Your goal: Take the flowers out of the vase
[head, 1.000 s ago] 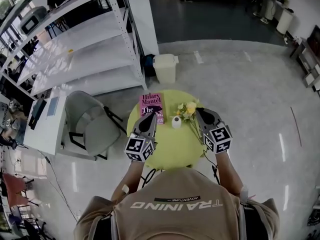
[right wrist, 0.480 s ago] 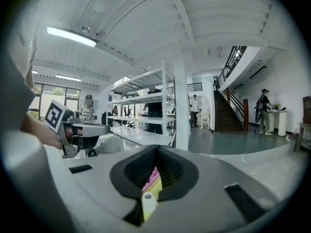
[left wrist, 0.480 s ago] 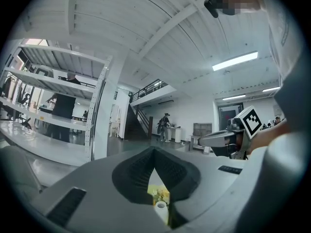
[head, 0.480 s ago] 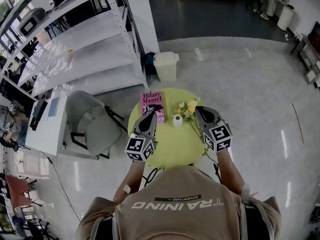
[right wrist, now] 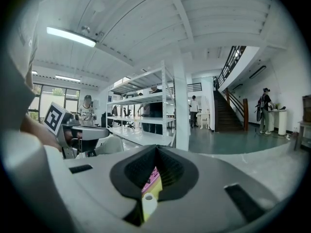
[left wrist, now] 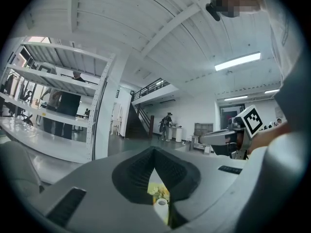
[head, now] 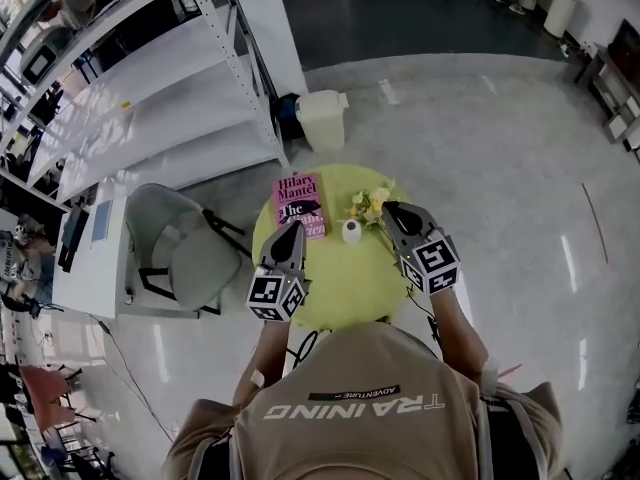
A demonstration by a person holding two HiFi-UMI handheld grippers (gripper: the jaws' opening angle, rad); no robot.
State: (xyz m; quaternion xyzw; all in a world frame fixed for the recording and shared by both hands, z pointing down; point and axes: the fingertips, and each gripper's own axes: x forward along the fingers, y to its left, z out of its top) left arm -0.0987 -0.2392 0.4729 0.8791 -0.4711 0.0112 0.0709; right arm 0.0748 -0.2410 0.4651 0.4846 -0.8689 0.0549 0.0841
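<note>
Vase (head: 351, 231) upright on table (head: 335, 283), mouth seemingly empty; flowers (head: 372, 204) just beside it, apparently already out. Left gripper (head: 291, 231) and right gripper (head: 388, 209) closed, empty, flanking vase. Little apparently left.

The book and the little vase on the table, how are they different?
The book is pink and lies flat; the vase is white and stands upright. The book is rectangular and bigger; the vase is a small round tube. Both sit on the yellow-green round table.
</note>
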